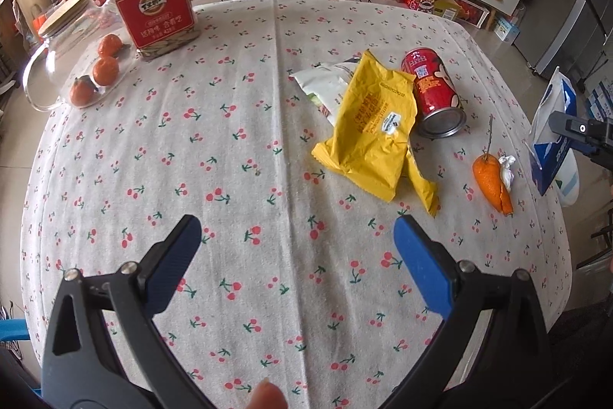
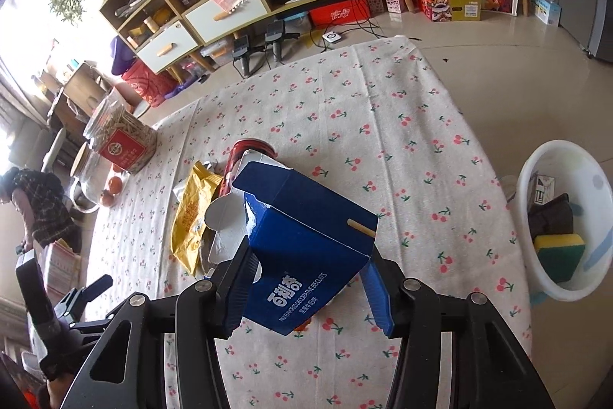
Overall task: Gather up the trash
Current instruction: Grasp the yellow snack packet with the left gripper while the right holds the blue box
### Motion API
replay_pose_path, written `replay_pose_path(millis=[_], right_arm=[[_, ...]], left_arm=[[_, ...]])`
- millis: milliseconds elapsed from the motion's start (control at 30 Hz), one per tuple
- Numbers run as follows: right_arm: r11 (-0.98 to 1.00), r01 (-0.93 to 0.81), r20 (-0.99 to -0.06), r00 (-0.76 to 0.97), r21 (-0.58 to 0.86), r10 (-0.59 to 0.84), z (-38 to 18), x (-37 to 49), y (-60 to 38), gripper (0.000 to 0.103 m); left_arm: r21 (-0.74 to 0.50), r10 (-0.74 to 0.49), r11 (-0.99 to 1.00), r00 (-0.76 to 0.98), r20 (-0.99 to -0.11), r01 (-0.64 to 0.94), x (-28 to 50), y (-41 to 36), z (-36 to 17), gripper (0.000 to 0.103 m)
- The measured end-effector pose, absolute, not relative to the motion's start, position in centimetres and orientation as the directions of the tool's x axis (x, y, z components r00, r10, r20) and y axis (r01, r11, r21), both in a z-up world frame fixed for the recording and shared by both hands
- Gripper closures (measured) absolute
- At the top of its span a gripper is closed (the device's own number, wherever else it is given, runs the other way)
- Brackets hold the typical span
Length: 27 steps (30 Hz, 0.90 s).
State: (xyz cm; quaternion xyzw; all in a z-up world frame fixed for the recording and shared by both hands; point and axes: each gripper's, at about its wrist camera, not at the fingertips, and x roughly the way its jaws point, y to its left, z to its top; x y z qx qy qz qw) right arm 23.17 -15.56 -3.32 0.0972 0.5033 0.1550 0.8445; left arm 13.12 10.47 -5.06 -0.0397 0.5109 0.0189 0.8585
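So, status:
right tongs [image 2: 306,288]: pads pinched on the blue biscuit box [image 2: 306,236], clear of the bench [image 2: 383,110].
box handling: light torn card, judged empty; crushes easily. Grip across flat sides, light squeeze.
left tongs [image 1: 297,255]: spread wide, nothing between.
next pickings: yellow wrapper [image 1: 373,137] limp, slippery; red can [image 1: 435,91] stiff, rolls; peel [image 1: 492,181] soft.
bin [image 2: 551,160]: floor, right of bench.

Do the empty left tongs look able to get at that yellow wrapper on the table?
Probably yes. The left tongs are open and empty, with only bare tablecloth between them and the yellow wrapper, which lies uncovered.
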Motion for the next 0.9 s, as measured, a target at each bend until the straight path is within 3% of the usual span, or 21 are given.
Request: replay_pose_path(millis=[800, 900], right_arm=[[0.948, -0.033, -0.842, 0.451, 0.316, 0.296, -4.0, 22.4, -24.5, 0.050], [0.949, -0.031, -0.844, 0.448, 0.314, 0.294, -4.1, 22.4, -24.5, 0.050]], left_arm=[[-0.116, -0.111, 0.993, 0.487, -0.867, 0.019, 20.0, 6.7, -9.0, 0.003], [-0.095, -0.101, 0.995, 0.496, -0.862, 0.038, 19.4, 6.3, -8.7, 0.010]])
